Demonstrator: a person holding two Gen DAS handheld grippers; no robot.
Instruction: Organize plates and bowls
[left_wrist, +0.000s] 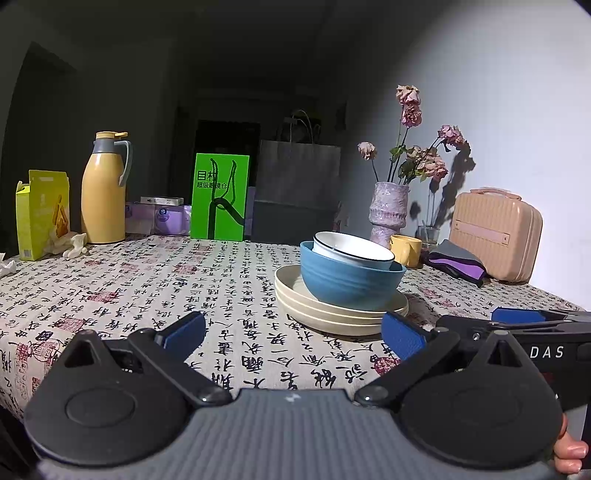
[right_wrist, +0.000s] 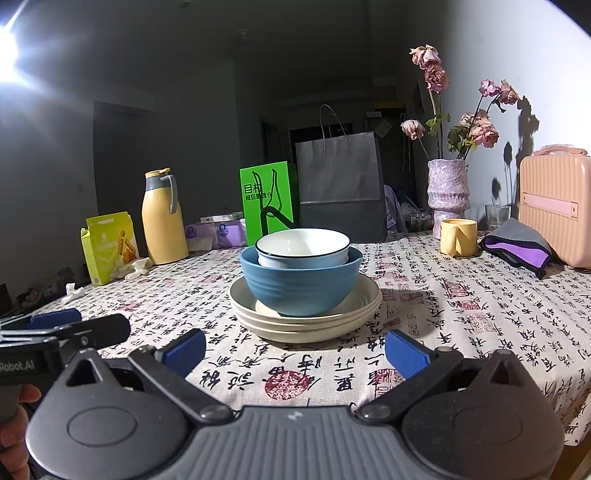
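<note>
Stacked tableware at the middle of the table. The white bowl (right_wrist: 302, 246) with a dark rim sits nested in the blue bowl (right_wrist: 301, 282), which rests on a pile of cream plates (right_wrist: 306, 317); three plate rims can be counted in the right wrist view. The white bowl sits slightly tilted within the blue one. All places below are given relative to this stack.

In front of the stack, near the table's front edge, hang both grippers. The left gripper (left_wrist: 293, 334) is spread wide with nothing between its blue pads (left_wrist: 402, 339); the stack lies ahead and to its right. The right gripper (right_wrist: 295, 350) is likewise spread and empty, facing the stack squarely. Neither touches the tableware.

Behind the stack stand a green box (right_wrist: 267, 201) and a grey paper bag (right_wrist: 340, 184). Behind and to its left are a yellow thermos (right_wrist: 162, 218) and a yellow-green carton (right_wrist: 109, 247). Behind and to its right are a vase of dried roses (right_wrist: 447, 192), a yellow mug (right_wrist: 458, 236), a folded purple cloth (right_wrist: 517, 247) and a pink case (right_wrist: 554, 206). The patterned tablecloth (right_wrist: 480, 332) lies under everything.

Progress, as a judgement: no loose plate or bowl is seen elsewhere on the table, so the sorting appears finished or nearly so. At most, levelling the white bowl may remain.
</note>
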